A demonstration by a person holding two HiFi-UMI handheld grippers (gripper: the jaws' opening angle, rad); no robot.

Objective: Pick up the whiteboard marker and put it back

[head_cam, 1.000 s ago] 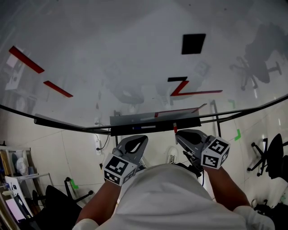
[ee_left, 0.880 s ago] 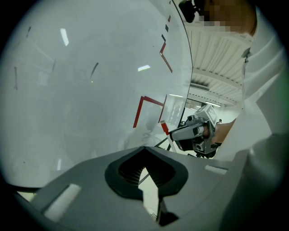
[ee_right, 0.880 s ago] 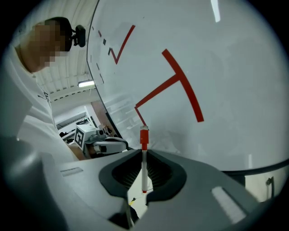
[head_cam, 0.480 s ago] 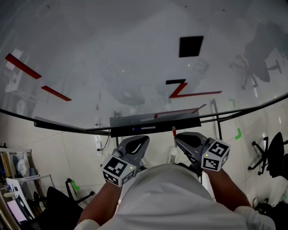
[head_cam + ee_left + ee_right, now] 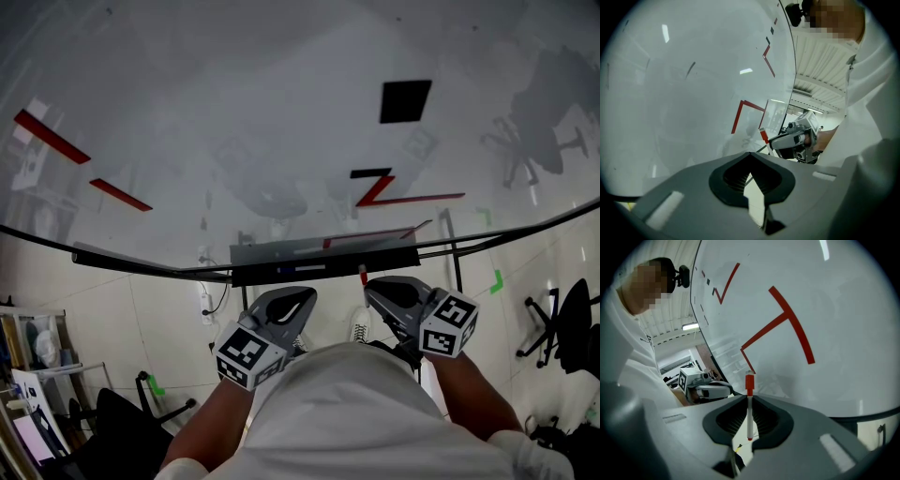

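I hold my left gripper (image 5: 292, 302) and right gripper (image 5: 377, 289) side by side, just below the tray (image 5: 281, 270) along the whiteboard's (image 5: 234, 112) lower edge. The marker's (image 5: 363, 275) red end pokes from the right one.

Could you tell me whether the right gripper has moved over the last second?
No, not noticeably: the right gripper, shut on the marker, stays just below the whiteboard's tray.

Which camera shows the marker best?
The right gripper view: the marker stands whole, red cap up, clamped in the right gripper. The head view shows only its red tip; the left gripper view, a small distant red cap.
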